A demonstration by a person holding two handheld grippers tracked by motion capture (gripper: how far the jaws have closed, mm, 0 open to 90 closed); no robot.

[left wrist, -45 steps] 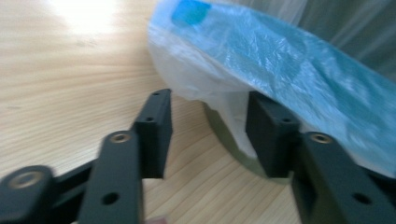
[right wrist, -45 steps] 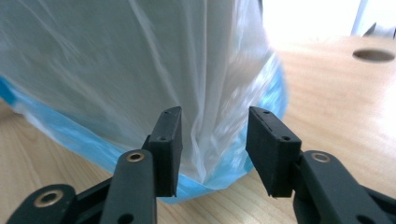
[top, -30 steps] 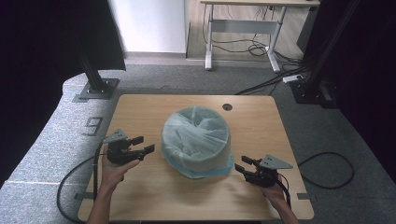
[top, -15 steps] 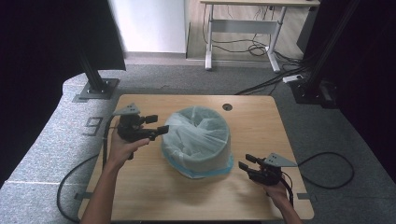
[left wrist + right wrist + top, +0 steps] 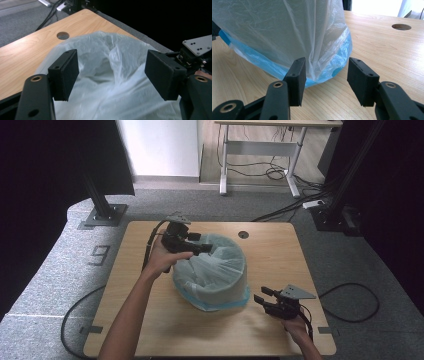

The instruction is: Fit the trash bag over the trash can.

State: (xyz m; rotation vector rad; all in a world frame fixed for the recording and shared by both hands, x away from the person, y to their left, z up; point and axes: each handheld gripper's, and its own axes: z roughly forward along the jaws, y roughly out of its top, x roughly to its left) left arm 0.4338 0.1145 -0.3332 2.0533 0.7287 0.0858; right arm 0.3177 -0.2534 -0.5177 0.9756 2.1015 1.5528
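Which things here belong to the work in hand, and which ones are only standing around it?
In use:
- plastic bag over the bin
- left hand-held gripper, open above the bag
- right hand-held gripper, open beside it

Not in use:
- desk behind
- floor cables

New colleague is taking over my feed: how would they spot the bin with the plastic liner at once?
Find the wooden table; the bin stands at its middle, between the two grippers. It is the lone round container, draped in a translucent white liner with a blue hem near the tabletop.
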